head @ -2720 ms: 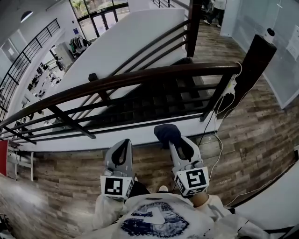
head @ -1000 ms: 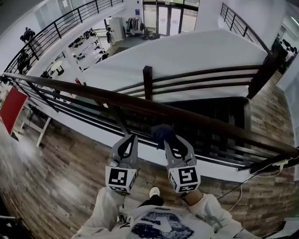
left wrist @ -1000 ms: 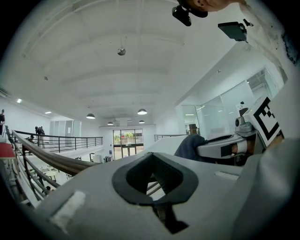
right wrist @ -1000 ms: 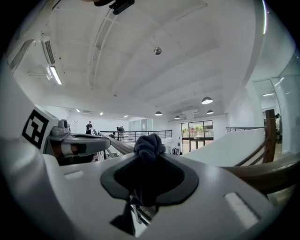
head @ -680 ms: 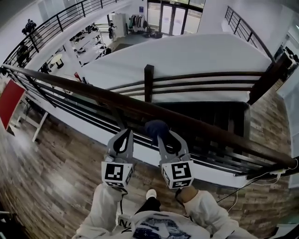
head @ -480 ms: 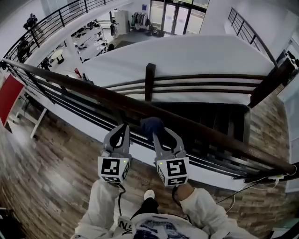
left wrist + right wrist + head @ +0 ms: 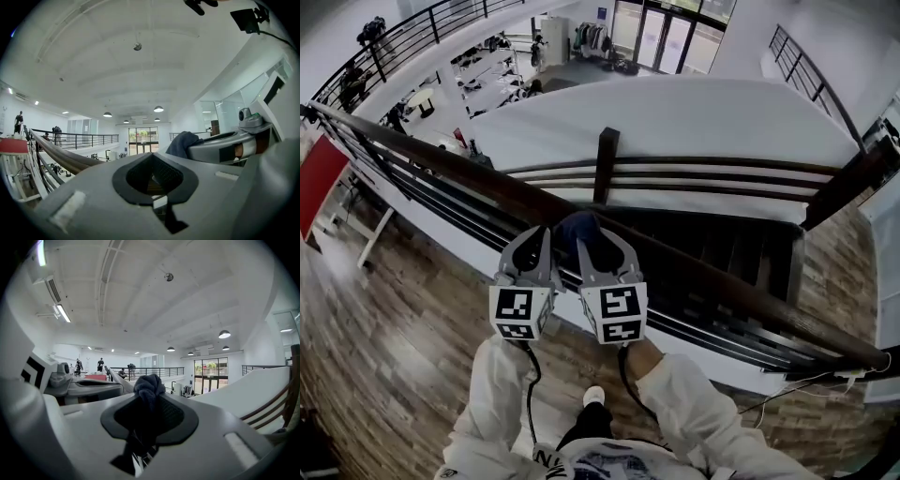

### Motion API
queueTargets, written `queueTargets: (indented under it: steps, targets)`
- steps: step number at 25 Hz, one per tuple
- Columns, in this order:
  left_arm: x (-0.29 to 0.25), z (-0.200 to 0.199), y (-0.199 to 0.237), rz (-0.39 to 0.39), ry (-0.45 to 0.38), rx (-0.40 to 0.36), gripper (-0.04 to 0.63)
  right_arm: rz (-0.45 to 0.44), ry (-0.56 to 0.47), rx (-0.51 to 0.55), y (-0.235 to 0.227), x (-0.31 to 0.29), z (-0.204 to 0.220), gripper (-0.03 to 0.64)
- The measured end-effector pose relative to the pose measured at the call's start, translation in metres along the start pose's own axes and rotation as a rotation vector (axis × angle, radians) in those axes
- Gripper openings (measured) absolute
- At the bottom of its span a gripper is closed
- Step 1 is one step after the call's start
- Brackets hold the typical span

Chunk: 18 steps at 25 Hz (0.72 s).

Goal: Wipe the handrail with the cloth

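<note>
A dark wooden handrail (image 7: 441, 161) runs from upper left to lower right in the head view. My right gripper (image 7: 586, 236) is shut on a bunched dark blue cloth (image 7: 578, 225), which sits at the rail's top; I cannot tell whether it touches. The cloth (image 7: 149, 387) sticks up between the jaws of the right gripper (image 7: 149, 420). Close on its left, my left gripper (image 7: 538, 234) is shut with nothing in it, its tip at the rail. In the left gripper view, the left gripper (image 7: 153, 176) shows the handrail (image 7: 61, 157) at its left and the cloth (image 7: 180, 142) at its right.
Beyond the rail a stairwell drops away, with lower rails and a dark post (image 7: 603, 164) against a white sloped wall (image 7: 675, 112). Wood-look floor (image 7: 375, 328) lies under me. A red board (image 7: 319, 173) stands at the left; a cable (image 7: 811, 384) trails at the lower right.
Both grippers have moved forward and up to the handrail and closer together. The cloth, earlier held short of the rail, now sits at its top. The view has shifted along the rail.
</note>
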<state>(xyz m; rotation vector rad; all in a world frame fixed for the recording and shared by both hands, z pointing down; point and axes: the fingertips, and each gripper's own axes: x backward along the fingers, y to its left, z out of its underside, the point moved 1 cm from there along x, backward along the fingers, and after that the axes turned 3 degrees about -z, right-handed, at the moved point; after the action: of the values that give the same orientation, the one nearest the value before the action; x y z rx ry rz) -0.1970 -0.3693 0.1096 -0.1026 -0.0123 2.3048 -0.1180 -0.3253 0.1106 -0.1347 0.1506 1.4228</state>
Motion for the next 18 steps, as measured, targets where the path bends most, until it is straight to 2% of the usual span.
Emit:
queueTargets:
  steps: [9,18]
  targets:
    - [-0.014,0.012,0.033,-0.052,0.026,0.024,0.002,-0.027,0.068,-0.008,0.022,-0.063,0.005,0.094]
    - [0.0,0.012,0.04,-0.073,0.028,0.052,0.002,0.091,0.181,-0.008,0.016,-0.077,0.012,0.094]
